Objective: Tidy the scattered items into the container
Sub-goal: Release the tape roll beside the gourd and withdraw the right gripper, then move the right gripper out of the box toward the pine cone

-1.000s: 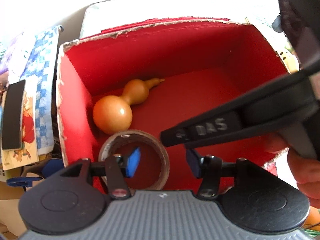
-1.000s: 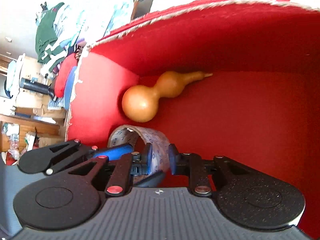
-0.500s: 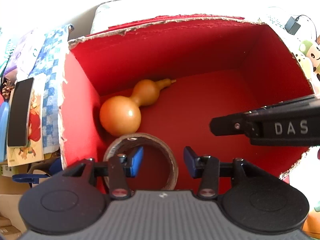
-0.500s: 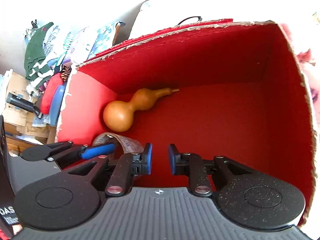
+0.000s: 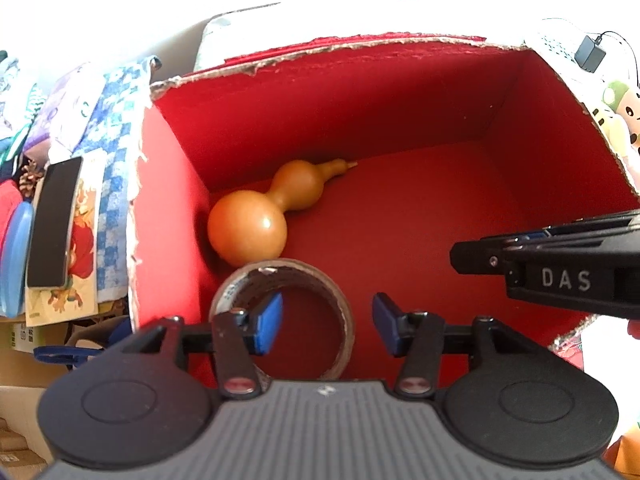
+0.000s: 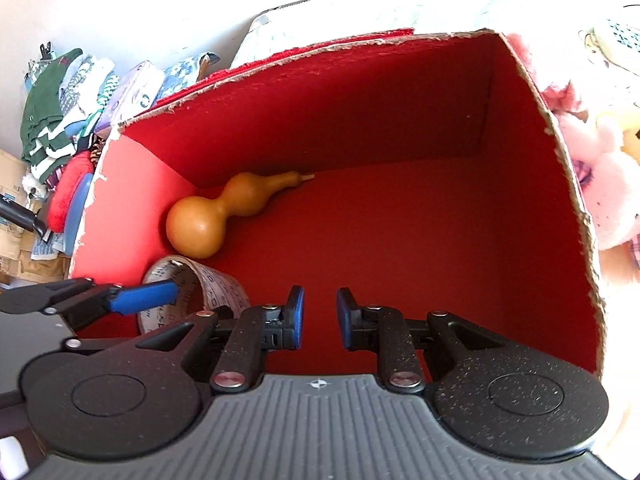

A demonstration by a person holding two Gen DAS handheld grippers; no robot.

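A red-lined cardboard box (image 5: 360, 46) (image 6: 320, 56) fills both views. On its floor a tan gourd (image 5: 260, 216) (image 6: 216, 216) lies against the left wall. A roll of tape (image 5: 280, 316) (image 6: 200, 292) stands on edge in the near left corner. My left gripper (image 5: 326, 324) is open above the roll, with its left pad (image 6: 140, 300) over the ring's hole and the ring's right wall between the fingers. My right gripper (image 6: 320, 318) (image 5: 560, 276) hovers over the box's near right side, narrowly open with nothing between its pads.
Folded clothes and fabrics (image 6: 60, 112) pile up left of the box, with a black phone (image 5: 52, 220) on a picture book. Plush toys (image 6: 608, 184) (image 5: 616, 120) sit against the right wall. A black charger (image 5: 590, 56) lies behind. Most of the box floor is bare.
Both grippers have pulled back and up out of the box, so more of its rim shows. The right gripper has moved off to the right. Gourd and tape roll stayed put.
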